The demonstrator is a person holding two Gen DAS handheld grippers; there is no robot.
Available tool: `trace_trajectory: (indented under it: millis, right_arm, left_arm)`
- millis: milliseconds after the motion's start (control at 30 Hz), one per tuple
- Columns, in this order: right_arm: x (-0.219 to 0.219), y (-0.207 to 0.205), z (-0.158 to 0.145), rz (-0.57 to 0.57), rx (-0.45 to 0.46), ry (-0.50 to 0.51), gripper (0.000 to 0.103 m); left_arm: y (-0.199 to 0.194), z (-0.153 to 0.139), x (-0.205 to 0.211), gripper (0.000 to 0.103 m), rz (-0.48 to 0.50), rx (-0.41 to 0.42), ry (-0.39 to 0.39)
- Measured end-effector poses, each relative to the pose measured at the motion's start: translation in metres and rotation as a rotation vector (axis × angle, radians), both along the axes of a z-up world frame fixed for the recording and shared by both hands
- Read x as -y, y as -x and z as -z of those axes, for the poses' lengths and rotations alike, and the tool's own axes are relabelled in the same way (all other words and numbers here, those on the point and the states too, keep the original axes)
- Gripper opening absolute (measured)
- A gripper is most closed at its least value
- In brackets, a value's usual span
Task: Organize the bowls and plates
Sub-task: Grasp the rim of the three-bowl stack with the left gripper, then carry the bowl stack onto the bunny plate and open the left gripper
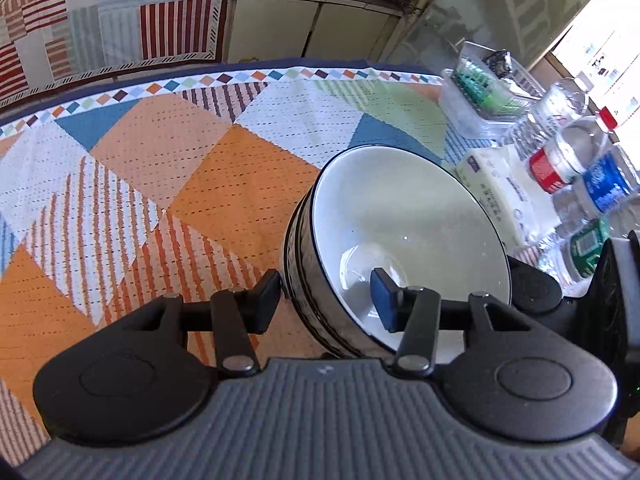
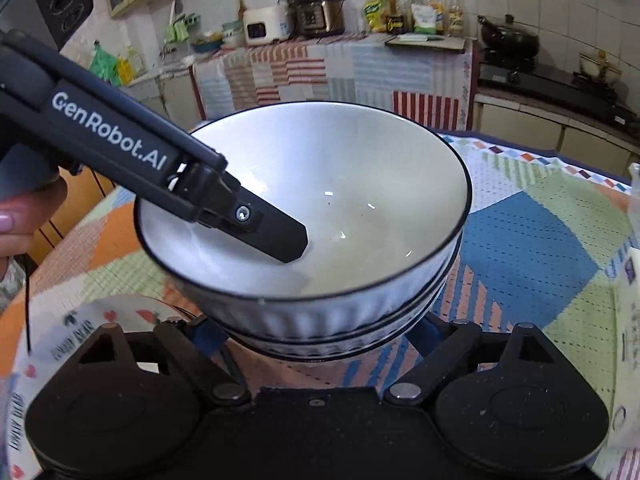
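Note:
A stack of white ribbed bowls with dark rims is tilted above the patterned tablecloth. My left gripper straddles the near wall of the stack, one finger outside and one inside the top bowl, with a gap showing at the outer pad. In the right wrist view the same stack is right in front, and the left gripper's finger reaches into the top bowl. My right gripper is under and around the stack's base; its blue pads are mostly hidden behind the bowls.
Several water bottles, a tissue pack and a clear plastic box stand at the table's right. A printed plate lies low left in the right wrist view. Kitchen counters and a stove are behind.

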State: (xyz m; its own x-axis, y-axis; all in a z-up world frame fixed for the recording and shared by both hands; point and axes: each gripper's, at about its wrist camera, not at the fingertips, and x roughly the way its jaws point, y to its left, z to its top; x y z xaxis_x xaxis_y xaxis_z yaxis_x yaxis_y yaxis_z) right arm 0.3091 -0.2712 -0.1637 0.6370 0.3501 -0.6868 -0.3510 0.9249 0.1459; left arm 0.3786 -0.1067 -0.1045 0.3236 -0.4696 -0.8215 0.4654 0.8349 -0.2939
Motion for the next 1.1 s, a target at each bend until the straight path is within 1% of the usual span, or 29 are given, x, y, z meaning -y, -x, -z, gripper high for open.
trace_trajectory:
  millis: [167,300,533,633,833,933,1100]
  right_arm:
    - [-0.002,0.019,-0.013,0.02,0.044,-0.037,0.093]
    - [-0.002,0.034,-0.02,0.023,0.065,-0.06,0.093]
    - [-0.015,0.072,-0.038,-0.009,0.122,-0.017,0.093]
    - [-0.021,0.086,-0.047,-0.017,0.126,-0.01,0.093]
    - [-0.033,0.117,-0.057,-0.03,0.099,-0.022,0.093]
    - [-0.042,0.132,-0.059,-0.04,0.094,-0.016,0.093]
    - [-0.051,0.151,-0.058,-0.052,0.082,-0.029,0.093]
  left_arm:
    - [0.025,-0.021,-0.006,0.047,0.036,0.068,0.002]
    - [0.049,-0.033,-0.01,0.047,0.033,0.097,-0.003]
    - [0.093,-0.057,-0.022,0.047,0.045,0.127,-0.024]
    - [0.112,-0.067,-0.027,0.047,0.048,0.115,-0.048]
    - [0.149,-0.08,-0.038,0.047,0.07,0.1,-0.099]
    - [0.165,-0.082,-0.046,0.047,0.075,0.091,-0.116]
    - [0.187,-0.079,-0.062,0.047,0.061,0.089,-0.121]
